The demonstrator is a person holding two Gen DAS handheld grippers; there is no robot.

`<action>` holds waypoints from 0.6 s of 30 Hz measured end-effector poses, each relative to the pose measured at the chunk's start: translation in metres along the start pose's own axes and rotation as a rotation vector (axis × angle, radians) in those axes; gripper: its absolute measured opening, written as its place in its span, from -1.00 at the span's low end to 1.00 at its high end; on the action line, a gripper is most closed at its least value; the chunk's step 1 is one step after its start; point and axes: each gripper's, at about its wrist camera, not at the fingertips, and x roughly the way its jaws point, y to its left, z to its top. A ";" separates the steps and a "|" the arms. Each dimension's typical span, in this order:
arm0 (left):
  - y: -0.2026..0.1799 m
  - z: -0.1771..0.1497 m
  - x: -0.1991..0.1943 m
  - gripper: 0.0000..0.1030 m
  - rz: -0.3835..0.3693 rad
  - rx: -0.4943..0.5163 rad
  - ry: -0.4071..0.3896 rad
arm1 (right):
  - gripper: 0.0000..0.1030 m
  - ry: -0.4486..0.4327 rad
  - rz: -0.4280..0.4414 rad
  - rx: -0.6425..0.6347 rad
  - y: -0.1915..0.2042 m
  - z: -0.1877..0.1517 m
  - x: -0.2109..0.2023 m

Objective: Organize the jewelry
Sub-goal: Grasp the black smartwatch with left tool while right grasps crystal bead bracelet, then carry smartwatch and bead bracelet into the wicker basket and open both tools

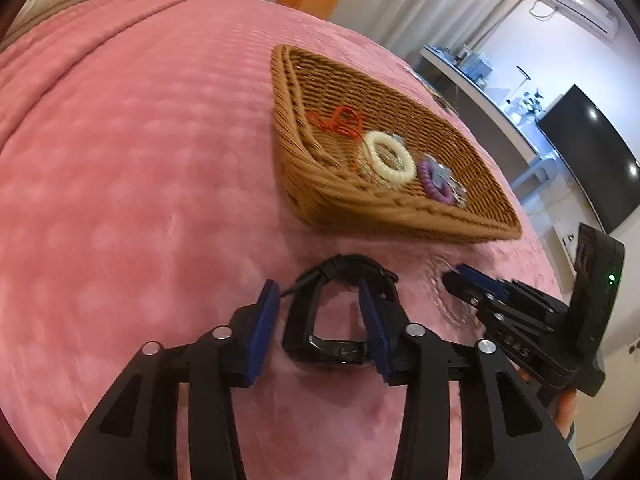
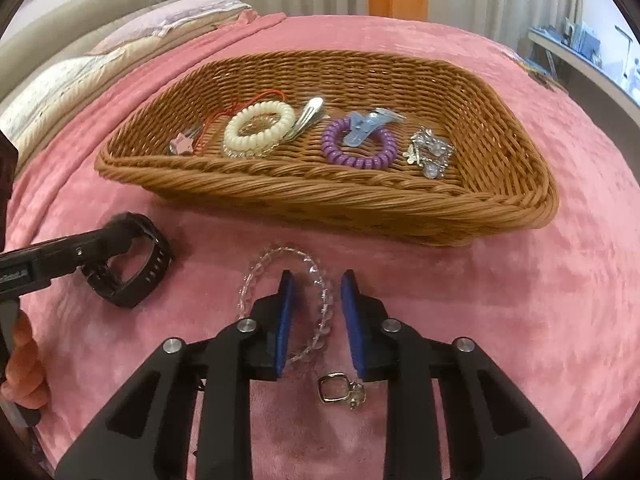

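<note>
**Two grippers low on the pink bedspread, basket just beyond**

Left wrist view: the wicker basket (image 1: 400,200) lies ahead and to the right on the pink blanket (image 1: 140,200), its near rim a short way past the fingertips. Broad bare blanket spreads to the left. The left gripper (image 1: 320,320) is spread wide around the black watch (image 1: 332,320); one strap runs between the blue pads (image 1: 262,332), and the right pad touches or nearly touches the band. The right gripper (image 1: 472,284) comes in from the right, its tips down on the blanket by a faint clear bracelet (image 1: 438,280).

Right wrist view: the basket (image 2: 320,200) crosses the frame, holding a white coil tie (image 2: 258,128), a purple coil tie (image 2: 358,144), a red cord (image 2: 240,108), clips and a sparkly piece (image 2: 430,152). Open blanket (image 2: 520,300) lies to the right. The right gripper (image 2: 314,308) is partly open, one side of the clear bead bracelet (image 2: 316,300) running between its pads, not yet pinched. A silver ring (image 2: 340,390) lies just behind the tips. At left, the left gripper (image 2: 120,244) reaches the watch (image 2: 136,264).
</note>
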 end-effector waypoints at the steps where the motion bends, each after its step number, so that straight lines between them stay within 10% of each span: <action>1: 0.000 -0.003 -0.002 -0.31 -0.004 0.001 0.001 | -0.69 -0.002 -0.002 -0.011 0.002 -0.002 0.000; 5: -0.004 -0.014 -0.005 -0.81 0.103 0.039 -0.016 | -0.87 -0.019 -0.030 -0.064 0.012 -0.006 -0.004; 18: -0.019 -0.035 -0.036 -0.89 0.134 0.113 -0.147 | -0.88 -0.127 0.018 -0.057 0.012 -0.010 -0.033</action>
